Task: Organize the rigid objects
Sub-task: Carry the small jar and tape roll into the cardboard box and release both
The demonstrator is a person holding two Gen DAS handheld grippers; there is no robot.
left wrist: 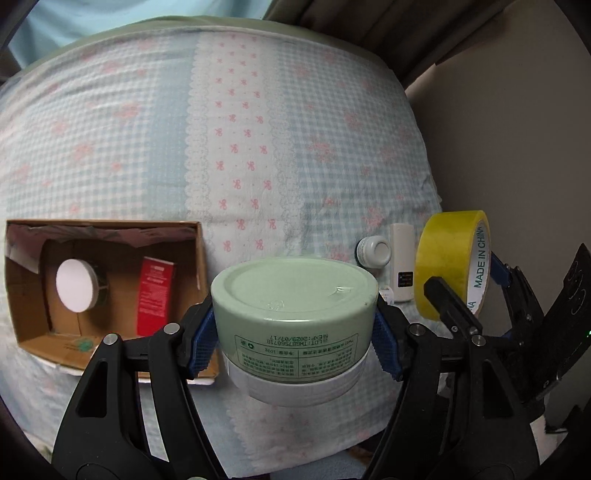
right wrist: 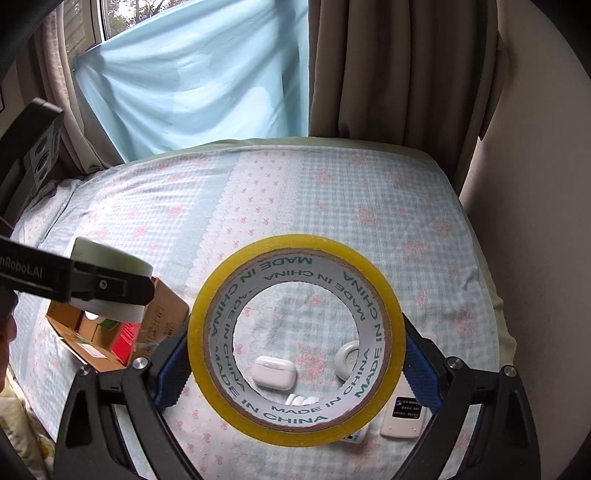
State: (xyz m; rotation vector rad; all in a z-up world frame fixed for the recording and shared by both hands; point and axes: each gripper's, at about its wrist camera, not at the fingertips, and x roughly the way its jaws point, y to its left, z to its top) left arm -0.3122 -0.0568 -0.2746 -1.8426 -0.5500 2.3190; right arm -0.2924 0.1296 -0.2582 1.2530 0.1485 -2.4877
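A: Soft, even daylight is spread over the bed [right wrist: 332,206]; a window [right wrist: 114,18] is seen top left in the right wrist view, veiled by a pale blue sheet [right wrist: 192,81].

B: Only faint shadows are cast. Strong fisheye bending is noted, with black corners. A small glint is caught on the green jar [left wrist: 295,295]; the cardboard box [left wrist: 33,295] interior is dimmer.
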